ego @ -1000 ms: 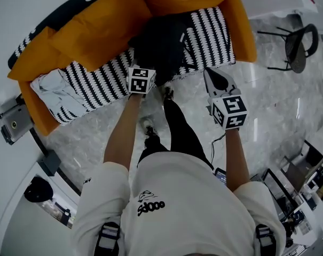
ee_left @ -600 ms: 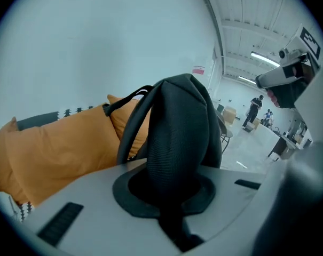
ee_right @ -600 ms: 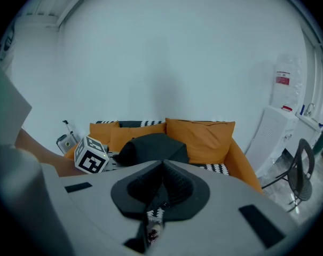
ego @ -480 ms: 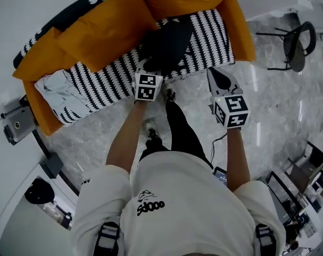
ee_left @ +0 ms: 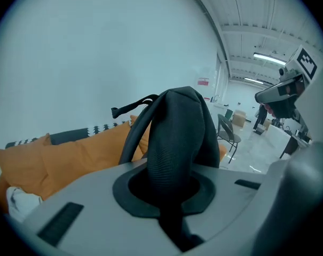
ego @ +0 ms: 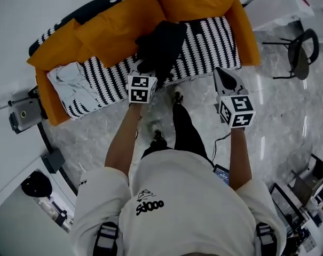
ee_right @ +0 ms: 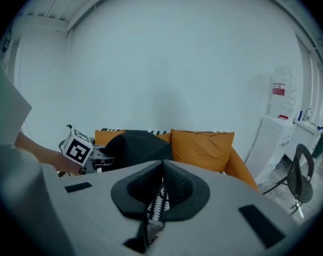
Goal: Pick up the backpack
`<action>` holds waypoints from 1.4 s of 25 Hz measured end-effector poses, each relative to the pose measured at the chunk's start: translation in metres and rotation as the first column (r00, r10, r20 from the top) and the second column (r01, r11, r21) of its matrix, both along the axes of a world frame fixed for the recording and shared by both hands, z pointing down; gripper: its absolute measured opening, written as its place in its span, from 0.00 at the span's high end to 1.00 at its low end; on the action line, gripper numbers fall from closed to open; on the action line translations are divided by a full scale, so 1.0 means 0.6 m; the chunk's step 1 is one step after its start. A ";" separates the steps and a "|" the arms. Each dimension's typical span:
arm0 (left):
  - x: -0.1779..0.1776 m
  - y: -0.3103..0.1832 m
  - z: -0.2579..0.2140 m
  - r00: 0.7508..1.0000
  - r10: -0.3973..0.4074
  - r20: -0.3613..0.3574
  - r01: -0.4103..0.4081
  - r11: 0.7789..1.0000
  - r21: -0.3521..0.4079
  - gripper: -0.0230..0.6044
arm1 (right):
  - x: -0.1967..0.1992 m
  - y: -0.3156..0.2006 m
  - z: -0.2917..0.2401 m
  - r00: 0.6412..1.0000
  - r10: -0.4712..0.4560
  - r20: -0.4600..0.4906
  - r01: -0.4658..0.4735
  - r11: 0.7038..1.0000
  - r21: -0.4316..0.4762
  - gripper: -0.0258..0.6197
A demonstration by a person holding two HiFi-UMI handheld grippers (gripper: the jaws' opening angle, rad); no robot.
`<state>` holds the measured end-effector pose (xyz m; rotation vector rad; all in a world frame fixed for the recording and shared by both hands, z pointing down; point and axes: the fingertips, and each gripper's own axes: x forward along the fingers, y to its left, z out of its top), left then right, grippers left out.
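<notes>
The backpack [ego: 162, 42] is black and soft-looking, sitting toward the middle of the sofa's seat, its near end reaching the front edge. The left gripper [ee_left: 172, 196] has it: in the left gripper view the jaws are closed tight on a fold of its ribbed black cloth, and the rest of the bag rises beyond them with a strap [ee_left: 130, 110] looping off to the left. From the head view I cannot tell whether the bag is clear of the seat or resting on it. It looks limp rather than stiff, so I judge it will sag and swing from a single pinch, and thin cloth may creep out of the pads if the bag has any weight in it. A strap or the top handle would be the surer place to hold, with the load hanging straight below. The right gripper [ee_right: 161, 183] is well off to the right of the bag, out over the floor near the sofa's front; its jaws are drawn together with nothing between them, only the seat's stripes showing through the slit. Under the bag lies a black-and-white striped cover [ego: 209, 41], with orange cushions [ego: 116, 23] on the far side against the back of the orange sofa [ego: 45, 97]. A pale crumpled cloth [ego: 70, 81] lies at the seat's left end. A dark chair [ego: 300, 49] stands on the floor to the far right.
</notes>
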<state>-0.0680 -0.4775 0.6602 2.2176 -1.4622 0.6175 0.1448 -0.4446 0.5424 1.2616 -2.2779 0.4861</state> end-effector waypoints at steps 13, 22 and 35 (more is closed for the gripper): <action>-0.066 0.147 -0.243 1.000 -0.010 0.014 0.006 0.965 0.263 0.90 | -0.058 0.149 -0.134 0.999 -0.036 0.032 0.031 0.988 0.150 0.91; -0.087 0.249 -0.393 0.999 0.000 0.049 -0.021 0.908 0.419 0.90 | -0.087 0.240 -0.242 0.998 -0.045 0.040 0.033 0.960 0.277 0.91; -0.123 0.439 -0.571 0.998 -0.036 0.048 0.001 0.814 0.581 0.90 | -0.115 0.383 -0.370 0.995 -0.088 0.046 0.060 0.907 0.416 0.91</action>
